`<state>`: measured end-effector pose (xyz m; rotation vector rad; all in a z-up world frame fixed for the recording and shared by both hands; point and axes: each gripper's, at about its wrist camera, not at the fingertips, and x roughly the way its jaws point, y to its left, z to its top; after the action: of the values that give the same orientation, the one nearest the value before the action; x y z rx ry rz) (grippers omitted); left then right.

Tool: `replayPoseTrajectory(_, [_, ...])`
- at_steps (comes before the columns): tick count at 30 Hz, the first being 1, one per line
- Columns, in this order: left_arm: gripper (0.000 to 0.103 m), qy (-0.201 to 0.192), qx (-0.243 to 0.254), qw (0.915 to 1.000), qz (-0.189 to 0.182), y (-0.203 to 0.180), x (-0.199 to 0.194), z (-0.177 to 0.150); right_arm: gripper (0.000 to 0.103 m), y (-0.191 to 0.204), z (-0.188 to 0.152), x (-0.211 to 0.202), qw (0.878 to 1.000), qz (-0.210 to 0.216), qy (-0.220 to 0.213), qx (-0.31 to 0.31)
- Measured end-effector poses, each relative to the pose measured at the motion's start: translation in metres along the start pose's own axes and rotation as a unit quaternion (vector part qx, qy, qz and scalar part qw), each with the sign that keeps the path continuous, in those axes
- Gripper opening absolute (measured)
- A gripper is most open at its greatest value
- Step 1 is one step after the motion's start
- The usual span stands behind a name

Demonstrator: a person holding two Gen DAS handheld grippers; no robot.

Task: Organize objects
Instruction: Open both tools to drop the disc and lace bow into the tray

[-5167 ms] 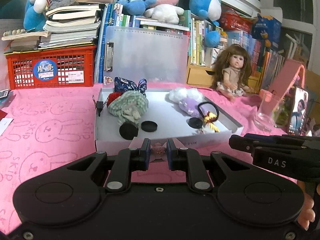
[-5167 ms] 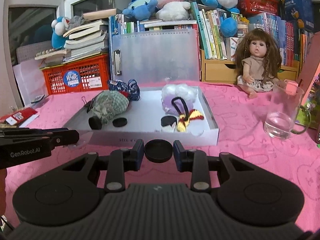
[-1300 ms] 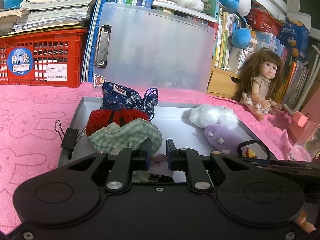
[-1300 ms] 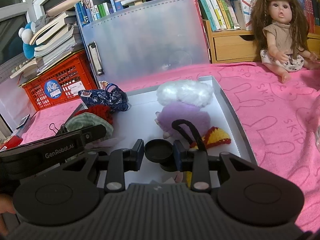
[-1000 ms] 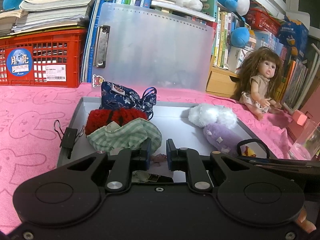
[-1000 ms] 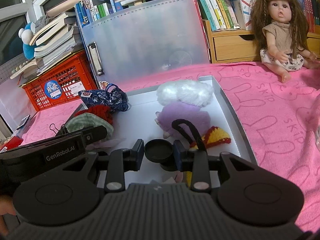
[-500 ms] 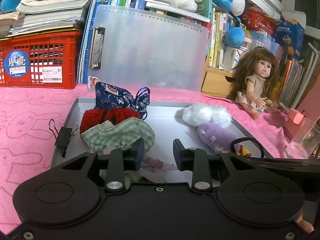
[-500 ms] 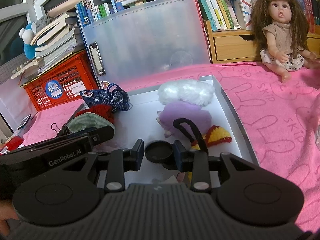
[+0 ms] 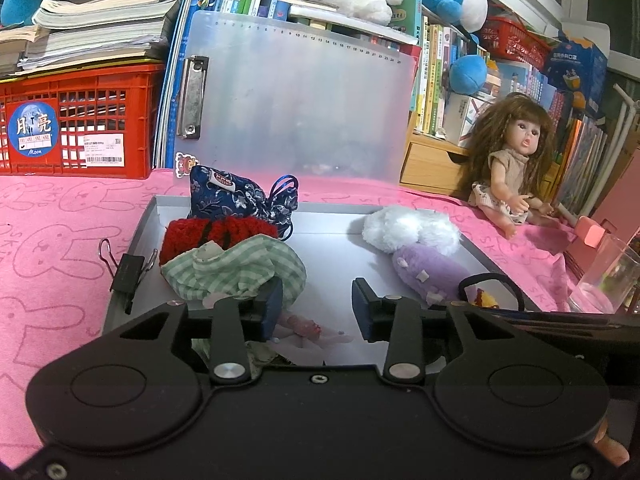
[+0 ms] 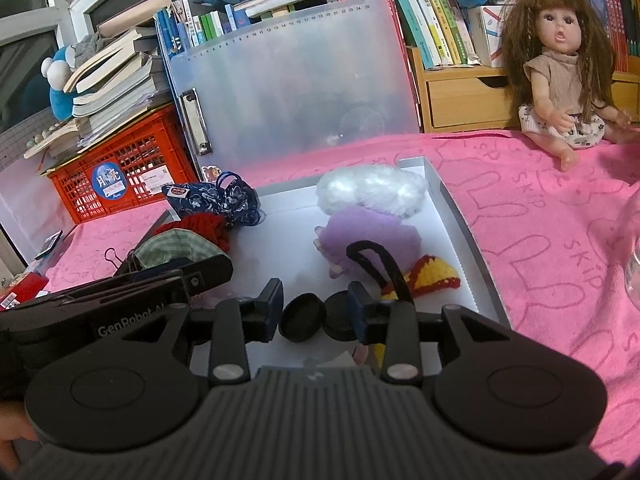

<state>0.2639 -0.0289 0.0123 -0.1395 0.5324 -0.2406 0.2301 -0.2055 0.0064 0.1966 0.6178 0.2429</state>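
Tray (image 9: 404,216) on the pink counter (image 9: 60,216) is where everything is being gathered, and both tools hang low over its near edge, evidently to set small things down inside it.

Left tool (image 9: 316,310), bottom centre of its view, has just been opening. Its jaws stand apart, gripping nothing, and a small pink trinket (image 9: 300,325) lies on the tray floor below the gap, apparently just let go. It sits just beside the green checked cloth (image 9: 236,270), with the red knit (image 9: 218,236) and blue pouch (image 9: 240,200) behind: soft items seem grouped on that side.

Right tool (image 10: 316,312) has also just been opening. A black cap (image 10: 303,317) sits between its jaws, but the pads look clear of it on both sides, so I judge it released. It leans against a second cap (image 10: 338,317), next to the black loop (image 10: 376,268), yellow knit (image 10: 432,274), purple plush (image 10: 372,236) and white fluff (image 10: 372,188).

Tool bodies fill the lower half of both views and hide the tray's near wall. What the trinket is cannot be made out, nor whether the cap lies flat. Only part of a glass (image 9: 604,276) shows at the right edge.
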Motion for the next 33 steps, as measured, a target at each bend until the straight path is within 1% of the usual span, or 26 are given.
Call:
replayPoseTrajectory(2, [0.04, 0.0, 0.0, 1.0, 0.0, 0.0, 0.0, 0.0, 0.057, 0.001, 0.0, -0.001, 1.0, -0.001, -0.002, -0.002])
replayPoseTrajectory(8, [0.044, 0.0, -0.001, 1.0, 0.001, 0.0, -0.002, 0.001, 0.057, 0.002, 0.0, -0.004, 1.0, -0.002, -0.007, -0.004])
replayPoseTrajectory(17, [0.053, -0.002, -0.008, 1.0, 0.004, 0.0, -0.011, 0.003, 0.064, -0.001, 0.001, -0.009, 1.0, -0.007, -0.017, -0.001])
replayPoseTrajectory(24, [0.065, -0.002, -0.013, 0.9999, 0.011, 0.004, -0.016, 0.008, 0.069, -0.003, 0.001, -0.012, 1.0, -0.009, -0.023, 0.003])
replayPoseTrajectory(28, [0.07, -0.006, -0.02, 0.9997, 0.011, 0.007, -0.02, 0.011, 0.072, -0.002, 0.003, -0.015, 0.999, -0.011, -0.03, 0.003])
replayPoseTrajectory(33, [0.08, -0.01, -0.031, 0.9994, 0.014, 0.011, -0.024, 0.014, 0.08, -0.003, 0.005, -0.02, 0.999, -0.014, -0.041, 0.006])
